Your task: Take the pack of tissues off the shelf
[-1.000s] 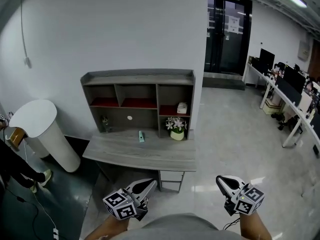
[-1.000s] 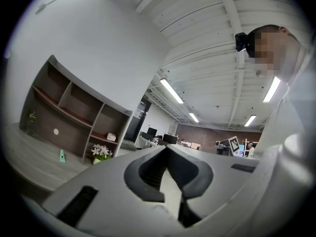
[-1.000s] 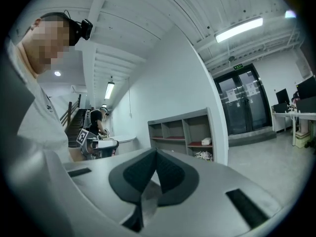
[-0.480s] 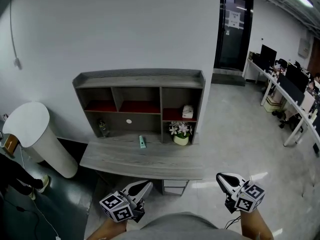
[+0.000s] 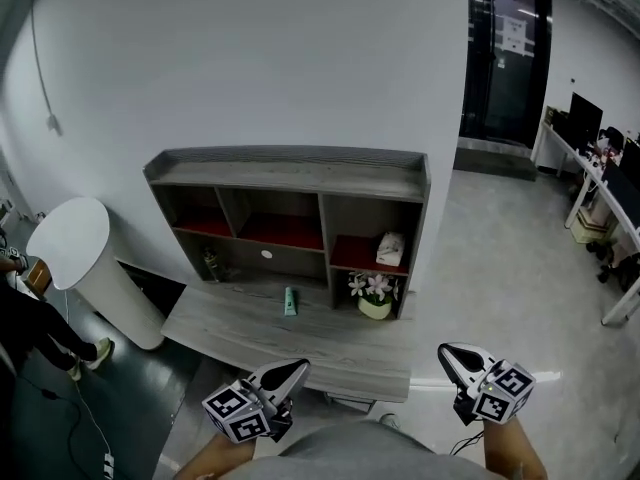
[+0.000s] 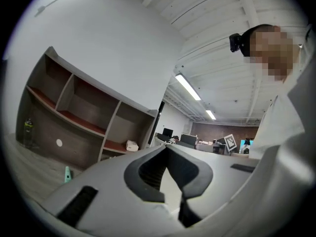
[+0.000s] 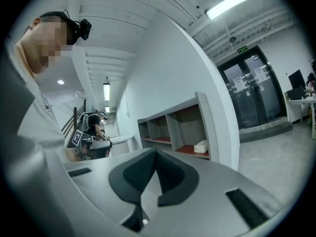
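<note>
A: Grey wood shelf [image 5: 290, 168] on the desk [image 5: 250, 330], against a white wall [image 5: 250, 58]. What's around it, left to right?
B: Far left: white round pedestal [image 5: 75, 253], with a person [image 5: 30, 333] at the frame edge beside it. Then the shelf, with red boards in its upper bays. There's a small dark item in the lower left nook, too small to tell. Green tube [image 5: 290, 301] on the desk, about centre.
A: Tissues?
B: The pack of tissues [image 5: 390, 249] is white and sits on the red board in the shelf's right-hand bay. Flower pot [image 5: 375, 296] is just below it, at desk level.
A: Grippers?
B: Left gripper [image 5: 295, 369] is bottom centre-left, over the desk's near edge. Right gripper [image 5: 450, 353] is bottom right, just off the desk's right corner. Both are well apart from the shelf and point toward it.
A: Fingers?
B: Left fingers [image 6: 133, 177] are pressed together and hold nothing. Right fingers [image 7: 119, 177] are the same: tips meeting, empty. The pack shows in both gripper views, small, beyond the tips.
A: Far right?
B: Dark glass door [image 5: 505, 58] upper right, office tables with monitors [image 5: 590, 128] at the right edge.
</note>
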Motion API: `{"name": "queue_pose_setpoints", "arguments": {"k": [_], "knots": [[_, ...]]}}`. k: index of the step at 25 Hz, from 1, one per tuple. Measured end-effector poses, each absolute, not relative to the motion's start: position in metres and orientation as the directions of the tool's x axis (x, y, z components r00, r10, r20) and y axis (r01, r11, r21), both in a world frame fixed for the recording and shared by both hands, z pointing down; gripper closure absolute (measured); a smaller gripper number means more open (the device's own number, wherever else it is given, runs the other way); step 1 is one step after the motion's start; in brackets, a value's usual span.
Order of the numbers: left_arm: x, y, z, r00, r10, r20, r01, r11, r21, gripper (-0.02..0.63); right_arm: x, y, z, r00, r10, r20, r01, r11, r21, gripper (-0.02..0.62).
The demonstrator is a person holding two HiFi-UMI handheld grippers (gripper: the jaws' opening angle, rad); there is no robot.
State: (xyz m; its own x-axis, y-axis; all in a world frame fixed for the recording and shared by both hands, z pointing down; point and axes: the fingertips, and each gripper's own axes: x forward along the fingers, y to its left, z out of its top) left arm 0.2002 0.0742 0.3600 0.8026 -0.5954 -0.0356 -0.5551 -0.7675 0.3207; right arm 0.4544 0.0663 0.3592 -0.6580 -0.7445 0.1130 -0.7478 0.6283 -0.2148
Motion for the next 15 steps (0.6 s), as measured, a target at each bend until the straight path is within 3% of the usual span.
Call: {"name": "queue_pose_setpoints", "arguments": {"k": [8,15], "knots": [[0.302,-0.030,0.355,0.743,-0.669,-0.018,-0.642,-0.719,0.266,0.589,0.530,-0.047,0.352,-0.751,-0.651,0.110,-0.658,0.726,-0.198,0.577],[0.369,-0.109,0.371,0.723,-0.678,0.134,-0.689,-0.723,0.052,0.588,0.567,-0.099,0.365,-0.792,-0.604,0.094,-0.606,0.757,-0.244,0.577]]}}
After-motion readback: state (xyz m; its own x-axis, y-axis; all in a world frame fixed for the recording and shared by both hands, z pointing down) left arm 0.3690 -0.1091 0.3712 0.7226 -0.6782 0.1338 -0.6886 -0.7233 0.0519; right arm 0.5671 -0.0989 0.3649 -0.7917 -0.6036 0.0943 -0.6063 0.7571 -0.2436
